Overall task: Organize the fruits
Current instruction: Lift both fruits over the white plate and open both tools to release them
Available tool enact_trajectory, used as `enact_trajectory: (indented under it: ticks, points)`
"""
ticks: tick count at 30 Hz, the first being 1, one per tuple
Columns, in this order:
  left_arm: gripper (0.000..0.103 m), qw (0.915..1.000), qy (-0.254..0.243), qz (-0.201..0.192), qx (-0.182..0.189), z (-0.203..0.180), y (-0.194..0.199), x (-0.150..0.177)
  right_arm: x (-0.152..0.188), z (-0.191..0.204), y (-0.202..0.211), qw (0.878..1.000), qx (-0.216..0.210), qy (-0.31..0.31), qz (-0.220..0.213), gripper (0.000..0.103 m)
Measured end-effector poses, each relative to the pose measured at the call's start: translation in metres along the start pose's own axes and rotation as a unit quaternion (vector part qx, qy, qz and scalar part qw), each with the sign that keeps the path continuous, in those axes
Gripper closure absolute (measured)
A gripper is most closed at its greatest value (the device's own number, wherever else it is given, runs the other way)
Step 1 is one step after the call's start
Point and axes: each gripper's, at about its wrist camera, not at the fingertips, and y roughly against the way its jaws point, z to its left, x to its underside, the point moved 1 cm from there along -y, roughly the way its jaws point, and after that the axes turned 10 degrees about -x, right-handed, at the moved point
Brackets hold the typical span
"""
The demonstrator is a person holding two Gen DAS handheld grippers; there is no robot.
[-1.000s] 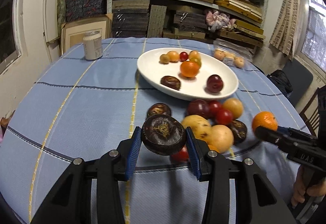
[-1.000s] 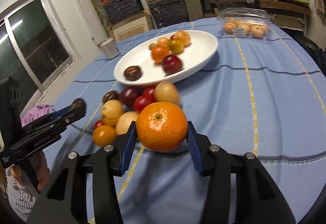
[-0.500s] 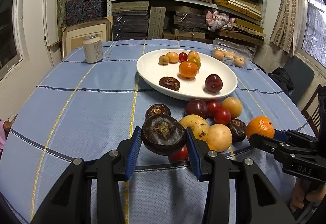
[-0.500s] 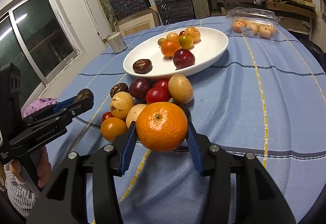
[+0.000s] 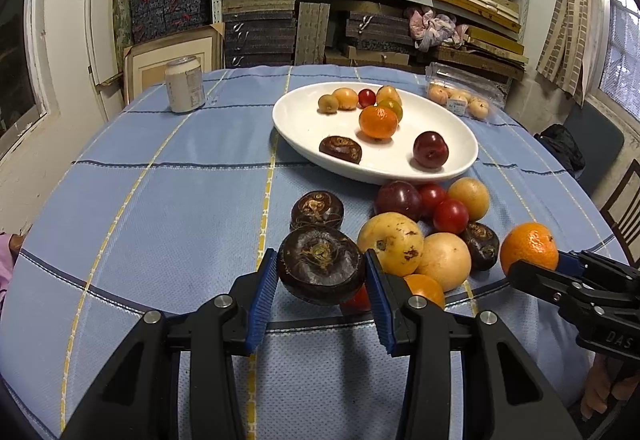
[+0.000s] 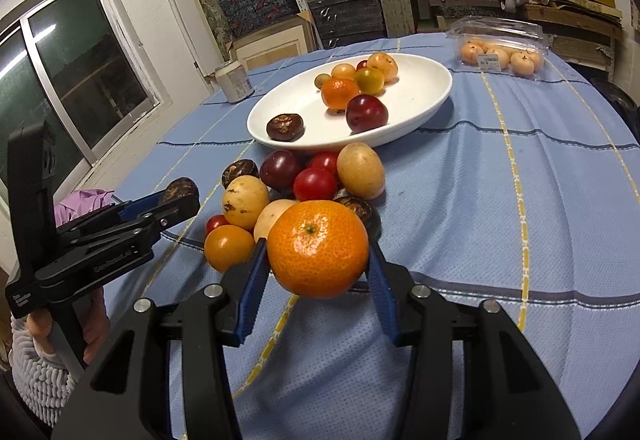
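At the far left of the table [image 5: 168, 176] a can [image 5: 185, 84] stands alone, well apart from the fruit and out of the working path. The left gripper [image 5: 322, 272] pinches a dark chestnut [image 5: 321, 265] between its blue pads, holding it clear of the cloth just in front of the loose pile [image 5: 424, 224]. A second chestnut [image 5: 317, 209] lies on the cloth just beyond it. The gripper points level along the table toward the white plate [image 5: 304, 128], presumably so the fruit can be carried straight forward and set down there.

The plate sits beyond the pile and already holds a chestnut, an orange, a plum and several small fruits, so it reads as the collecting place. The pile of plums, tomatoes, yellow fruits and another chestnut touches the plate's near edge, still to be sorted.

To the right, the right gripper [image 6: 316, 268] pinches an orange [image 6: 318, 248] by its sides, stem up, raised over the pile's near right edge. It too aims toward the plate, slightly from the right. Both hands carry at once, likely to save a trip. A clear box [image 6: 500, 48] of pale fruit rests at the far right.
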Motion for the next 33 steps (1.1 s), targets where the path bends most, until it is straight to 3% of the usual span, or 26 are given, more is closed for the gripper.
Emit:
enact_trajectory:
  ticks: [6, 9, 15, 19, 21, 26, 30, 33]
  points:
    - [0.059, 0.9999, 0.014, 0.001, -0.003, 0.006, 0.0, -0.004, 0.003, 0.004, 0.009, 1.0, -0.002, 0.0, -0.014, 0.056]
    - [0.059, 0.9996, 0.027, -0.003, -0.006, 0.011, 0.001, -0.021, -0.01, -0.003, 0.02, 0.999, -0.003, -0.014, -0.036, 0.056]
    - [0.059, 0.9984, 0.028, -0.045, -0.02, 0.007, 0.002, -0.099, -0.099, -0.011, 0.057, 0.993, 0.01, -0.01, -0.121, 0.056]
    - [0.059, 0.9979, 0.042, -0.042, -0.024, 0.0, -0.022, -0.134, -0.15, -0.021, 0.045, 0.988, 0.02, -0.015, -0.153, 0.056]
    - [0.059, 0.9976, 0.052, -0.03, -0.032, -0.002, -0.044, -0.144, -0.162, -0.036, 0.024, 0.989, 0.021, -0.031, -0.146, 0.056]
    - [0.059, 0.9964, 0.08, 0.022, -0.014, 0.002, -0.1, -0.15, -0.164, -0.081, -0.048, 0.994, 0.056, -0.064, -0.071, 0.056]
    - [0.059, 0.9955, 0.081, 0.05, -0.006, 0.007, -0.127, -0.143, -0.155, -0.09, -0.081, 0.995, 0.067, -0.056, -0.037, 0.056]
    - [0.059, 0.996, 0.073, 0.048, -0.02, 0.01, -0.134, -0.141, -0.148, -0.089, -0.094, 0.996, 0.067, -0.045, -0.024, 0.056]
